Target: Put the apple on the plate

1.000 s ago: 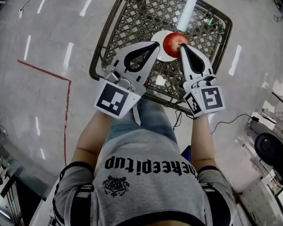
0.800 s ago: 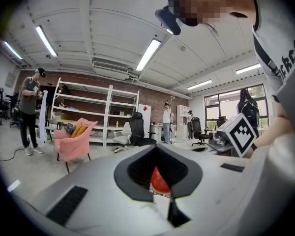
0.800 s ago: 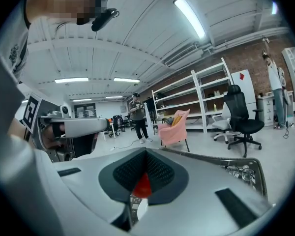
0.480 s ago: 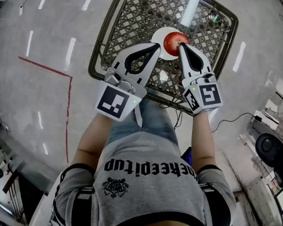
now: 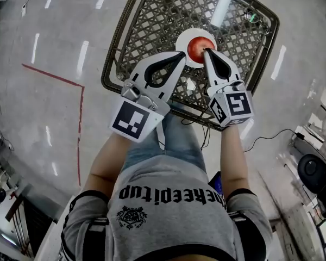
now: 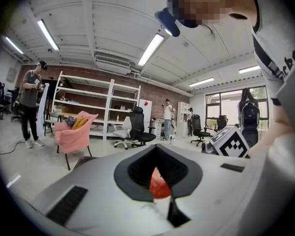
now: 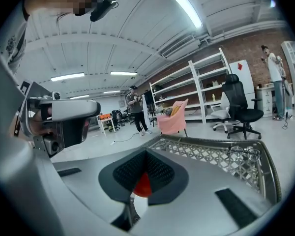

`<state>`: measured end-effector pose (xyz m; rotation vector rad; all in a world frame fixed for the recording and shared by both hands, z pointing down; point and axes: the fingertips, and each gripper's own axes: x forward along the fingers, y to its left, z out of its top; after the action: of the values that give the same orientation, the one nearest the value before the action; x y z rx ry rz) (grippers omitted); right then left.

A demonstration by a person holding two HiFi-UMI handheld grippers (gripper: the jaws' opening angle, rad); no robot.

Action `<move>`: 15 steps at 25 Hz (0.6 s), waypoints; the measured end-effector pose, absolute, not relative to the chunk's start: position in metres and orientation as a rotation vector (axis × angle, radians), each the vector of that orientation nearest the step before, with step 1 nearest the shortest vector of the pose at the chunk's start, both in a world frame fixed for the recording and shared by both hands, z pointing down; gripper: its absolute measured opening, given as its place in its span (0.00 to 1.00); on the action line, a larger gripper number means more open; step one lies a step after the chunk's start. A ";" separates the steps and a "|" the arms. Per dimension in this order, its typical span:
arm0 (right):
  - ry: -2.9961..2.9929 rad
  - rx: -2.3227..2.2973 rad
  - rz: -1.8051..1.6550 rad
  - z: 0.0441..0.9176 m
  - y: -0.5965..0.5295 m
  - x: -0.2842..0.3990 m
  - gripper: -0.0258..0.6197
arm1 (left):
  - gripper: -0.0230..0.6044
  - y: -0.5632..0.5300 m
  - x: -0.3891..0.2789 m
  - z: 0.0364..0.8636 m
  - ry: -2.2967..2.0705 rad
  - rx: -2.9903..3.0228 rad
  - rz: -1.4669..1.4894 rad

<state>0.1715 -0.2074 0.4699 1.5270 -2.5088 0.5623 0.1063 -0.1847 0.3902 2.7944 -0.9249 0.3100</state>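
Fingers (image 5: 220,68) of right gripper (image 5: 206,51) and left gripper (image 5: 181,54) are pressed together, empty. Apple (image 5: 197,48) rests on plate (image 5: 197,32), mid lattice table (image 5: 152,15). Risk: the right tip appears to touch the apple, so a sideways nudge could roll it off.

A glossy red apple (image 5: 198,48) is shining on a smooth white plate (image 5: 183,39) atop a dark metal lattice table (image 5: 152,15). The left gripper (image 5: 181,53) and right gripper (image 5: 206,51) are showing matt white plastic shells with black textured pads (image 7: 158,169). The polished floor (image 5: 54,37) is reflecting ceiling lights.
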 end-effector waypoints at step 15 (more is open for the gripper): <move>-2.452 1.514 0.648 0.519 -0.207 0.169 0.06 | 0.07 -0.185 0.107 0.416 -0.909 2.762 0.349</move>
<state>0.1689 -0.2071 0.5194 1.5137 -2.4525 0.6475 0.1065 -0.1854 0.4155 2.7623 -0.9094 0.3492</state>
